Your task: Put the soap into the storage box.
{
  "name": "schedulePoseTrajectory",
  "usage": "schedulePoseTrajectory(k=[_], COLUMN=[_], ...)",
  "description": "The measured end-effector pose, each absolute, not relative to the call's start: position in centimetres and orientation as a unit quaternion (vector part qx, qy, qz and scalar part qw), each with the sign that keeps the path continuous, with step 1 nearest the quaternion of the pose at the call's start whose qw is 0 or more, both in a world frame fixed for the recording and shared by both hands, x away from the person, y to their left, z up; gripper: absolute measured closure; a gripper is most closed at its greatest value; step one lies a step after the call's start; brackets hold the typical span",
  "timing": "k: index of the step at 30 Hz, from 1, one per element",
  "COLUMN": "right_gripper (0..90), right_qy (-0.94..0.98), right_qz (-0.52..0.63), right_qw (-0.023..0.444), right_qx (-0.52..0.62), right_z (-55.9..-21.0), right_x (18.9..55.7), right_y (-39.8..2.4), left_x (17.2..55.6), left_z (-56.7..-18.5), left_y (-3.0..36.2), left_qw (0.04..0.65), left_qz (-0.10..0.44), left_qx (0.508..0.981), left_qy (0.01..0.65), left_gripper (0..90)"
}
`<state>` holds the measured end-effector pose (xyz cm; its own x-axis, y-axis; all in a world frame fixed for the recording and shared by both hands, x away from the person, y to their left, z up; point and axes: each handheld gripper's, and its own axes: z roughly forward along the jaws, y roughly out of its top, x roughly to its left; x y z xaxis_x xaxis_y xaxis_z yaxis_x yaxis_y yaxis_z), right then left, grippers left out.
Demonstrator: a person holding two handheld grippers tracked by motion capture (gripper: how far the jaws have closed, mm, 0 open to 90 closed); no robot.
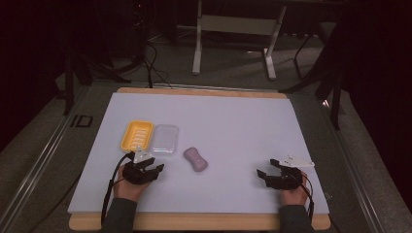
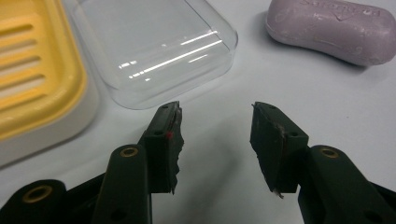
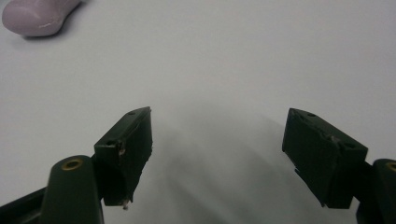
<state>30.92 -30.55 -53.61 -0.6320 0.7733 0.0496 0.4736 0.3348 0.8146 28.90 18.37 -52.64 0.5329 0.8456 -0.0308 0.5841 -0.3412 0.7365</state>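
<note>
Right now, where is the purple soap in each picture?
High view: the purple soap lies mid-table, just right of the clear lid.
Left gripper view: the soap sits top right, with the lid to its left.
Right gripper view: one end of it peeks in at the top left corner.
Shared landmark: the white table mat.

A white-topped desk with a wooden edge carries a yellow ribbed soap dish, a clear plastic lid just beside it, and a purple soap bar near them.
</note>
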Motion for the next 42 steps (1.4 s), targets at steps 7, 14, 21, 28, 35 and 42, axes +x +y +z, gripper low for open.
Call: schedulePoseTrajectory(k=[7,14,21,28,35,42], right_gripper=[23.9,23.9,23.8,23.8,23.8,23.8], right_qy=[0.793,0.791,0.791,0.791,0.791,0.792], right_qz=[0.431,0.432,0.432,0.432,0.431,0.43], right_qw=[0.18,0.182,0.182,0.182,0.182,0.181], right_qx=[0.39,0.392,0.394,0.394,0.394,0.393], right_z=[-53.6,-53.6,-53.6,-53.6,-53.6,-53.6], right_x=[30.8,30.8,30.8,30.8,30.8,30.8], right_y=[-30.7,-30.7,-30.7,-30.7,-30.7,-30.7], left_x=[28.6,28.5,29.0,29.4,30.0,30.4], left_z=[-52.0,-50.7,-49.7,-49.3,-49.0,-49.5], left_y=[18.5,18.3,17.5,16.8,15.0,13.4], left_qw=[0.355,0.357,0.361,0.369,0.367,0.364], left_qz=[0.173,0.165,0.158,0.146,0.137,0.124], left_qx=[0.81,0.823,0.839,0.844,0.862,0.871], left_qy=[0.433,0.409,0.375,0.36,0.323,0.305], left_gripper=[60.8,65.2,68.6,77.2,90.0,90.0])
